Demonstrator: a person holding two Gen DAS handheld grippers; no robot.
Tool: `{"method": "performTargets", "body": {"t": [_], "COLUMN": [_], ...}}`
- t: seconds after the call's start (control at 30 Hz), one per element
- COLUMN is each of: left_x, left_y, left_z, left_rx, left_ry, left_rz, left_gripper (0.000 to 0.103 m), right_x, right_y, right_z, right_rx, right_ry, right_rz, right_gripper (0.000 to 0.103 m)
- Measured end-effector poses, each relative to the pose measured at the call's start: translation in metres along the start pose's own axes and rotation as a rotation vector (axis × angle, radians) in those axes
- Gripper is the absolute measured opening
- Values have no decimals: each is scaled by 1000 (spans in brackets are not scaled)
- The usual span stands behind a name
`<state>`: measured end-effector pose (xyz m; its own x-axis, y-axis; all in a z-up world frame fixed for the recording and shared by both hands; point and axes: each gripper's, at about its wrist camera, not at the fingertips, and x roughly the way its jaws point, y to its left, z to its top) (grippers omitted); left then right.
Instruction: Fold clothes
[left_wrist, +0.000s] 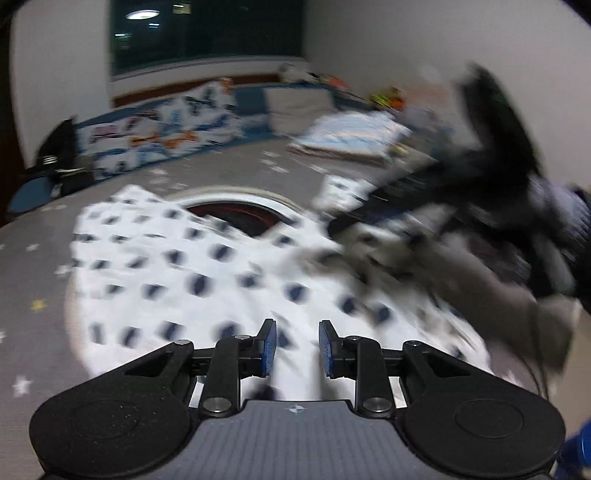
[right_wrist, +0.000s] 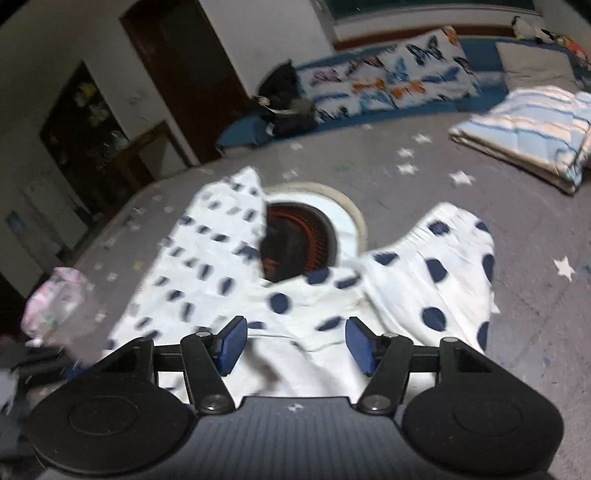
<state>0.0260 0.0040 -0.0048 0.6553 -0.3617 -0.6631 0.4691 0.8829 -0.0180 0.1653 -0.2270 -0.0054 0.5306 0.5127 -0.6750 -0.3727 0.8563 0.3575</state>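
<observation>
A white garment with dark blue dots (left_wrist: 177, 266) (right_wrist: 207, 258) lies rumpled on the grey star-print bed sheet (left_wrist: 33, 288) (right_wrist: 535, 302). It partly covers a round pale-rimmed patch with a dark red centre (left_wrist: 240, 216) (right_wrist: 303, 240). My left gripper (left_wrist: 297, 343) hovers just over the near part of the cloth, its blue pads apart with nothing pinched. My right gripper (right_wrist: 295, 343) stands wider open over a raised fold, also holding nothing. In the left wrist view a gloved hand (left_wrist: 569, 221) carries the right tool, blurred, over the garment's right side.
A folded striped blanket (left_wrist: 354, 136) (right_wrist: 528, 125) lies at the far right of the bed. A butterfly-print pillow (left_wrist: 159, 133) (right_wrist: 388, 81) and a black bag (right_wrist: 280, 99) sit along the far edge. A pinkish bundle (right_wrist: 55, 299) rests at the left edge.
</observation>
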Motion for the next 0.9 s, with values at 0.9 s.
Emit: {"method": "performTargets", "body": {"t": [0.9], "left_x": [7], "left_y": [-17], "left_z": [-30], "left_rx": [77], "left_ry": [20], "left_rz": [-80], "left_gripper": [57], "right_x": [-27], "right_y": [-43], "right_z": [13], "right_rx": [11], "right_ry": [-117], "right_rz": [-404], "right_gripper": [60]}}
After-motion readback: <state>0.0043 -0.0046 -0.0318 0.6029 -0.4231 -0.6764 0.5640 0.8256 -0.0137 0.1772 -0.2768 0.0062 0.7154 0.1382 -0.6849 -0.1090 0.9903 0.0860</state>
